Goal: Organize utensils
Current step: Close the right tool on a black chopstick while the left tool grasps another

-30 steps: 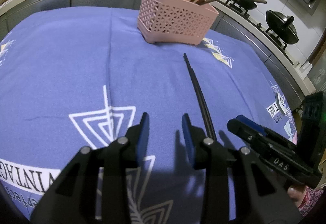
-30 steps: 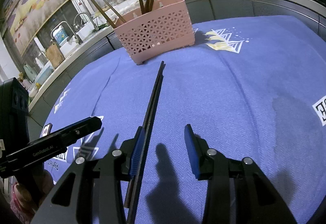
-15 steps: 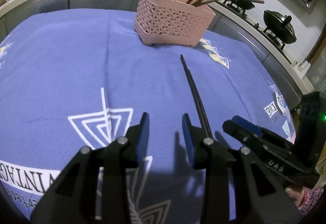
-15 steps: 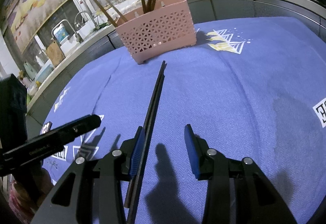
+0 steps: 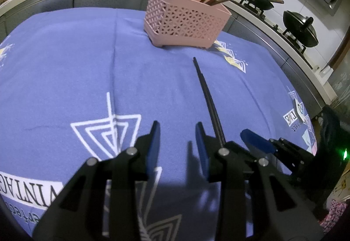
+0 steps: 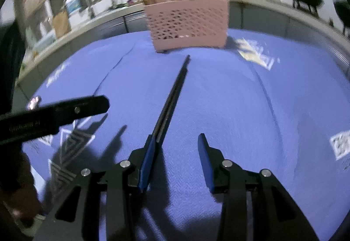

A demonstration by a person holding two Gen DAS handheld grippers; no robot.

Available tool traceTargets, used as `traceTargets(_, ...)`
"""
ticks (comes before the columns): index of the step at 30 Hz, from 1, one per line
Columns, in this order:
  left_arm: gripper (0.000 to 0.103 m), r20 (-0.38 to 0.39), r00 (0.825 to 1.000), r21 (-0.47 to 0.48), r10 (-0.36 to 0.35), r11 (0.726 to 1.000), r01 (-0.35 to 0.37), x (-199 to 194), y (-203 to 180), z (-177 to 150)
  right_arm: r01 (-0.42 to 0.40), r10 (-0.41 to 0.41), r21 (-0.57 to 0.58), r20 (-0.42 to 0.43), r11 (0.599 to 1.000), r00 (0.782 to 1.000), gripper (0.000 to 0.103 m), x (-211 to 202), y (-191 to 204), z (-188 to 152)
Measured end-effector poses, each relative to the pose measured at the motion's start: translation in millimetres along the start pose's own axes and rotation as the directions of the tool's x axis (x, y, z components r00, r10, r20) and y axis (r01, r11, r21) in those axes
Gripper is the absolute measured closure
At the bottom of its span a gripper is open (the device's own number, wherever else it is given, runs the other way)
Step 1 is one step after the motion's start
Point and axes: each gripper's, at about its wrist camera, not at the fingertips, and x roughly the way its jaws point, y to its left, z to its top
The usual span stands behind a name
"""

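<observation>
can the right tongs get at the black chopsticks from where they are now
Probably yes. The right tongs stand open, and the black chopsticks lie on the blue cloth right beside the left finger. Nothing lies between; a small sideways shift should bracket them.

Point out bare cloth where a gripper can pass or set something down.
Free: the blue printed tablecloth left of the pink lattice utensil basket, and the stretch right of the black chopsticks toward the cloth's far edge. Crowded: the strip between the basket and the chopstick tips, and the near edge where the left gripper and the right gripper sit.
</observation>
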Motion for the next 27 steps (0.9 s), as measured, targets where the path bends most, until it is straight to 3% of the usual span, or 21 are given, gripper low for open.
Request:
traceTargets(3,0.071,-0.004,1.0,0.005,-0.001,1.0,0.001,1,-2,-1,0.073,-0.071,-0.101,0.023,0.992,0.997,0.063,2,12,-1)
traceTargets(8,0.071,-0.001,1.0,0.0,-0.004,1.0,0.004,-1,-2,-1,0.069,-0.068,-0.098,0.011,0.993,0.998,0.064,6,12,0)
traceTargets(13,0.071,-0.007,1.0,0.014,-0.009,1.0,0.009,1,-10,-1,0.043,-0.043,-0.144,0.001,0.989,0.999,0.094,6,20,-2)
traceTargets(20,0.07,-0.033,0.999,0.014,-0.01,1.0,0.011,10,-18,7,0.064,-0.064,0.024,0.002,0.998,0.998,0.097,-1,-26,1)
traceTargets(23,0.05,-0.039,0.999,0.026,-0.006,1.0,0.007,16,-26,12,0.048,-0.048,0.088,0.004,0.995,0.999,0.097,-6,-43,-1)
traceTargets(27,0.049,-0.053,0.999,0.067,0.0,0.998,0.004,29,-43,19,0.019,-0.02,0.119,0.013,0.993,1.0,0.097,-9,-49,-5)
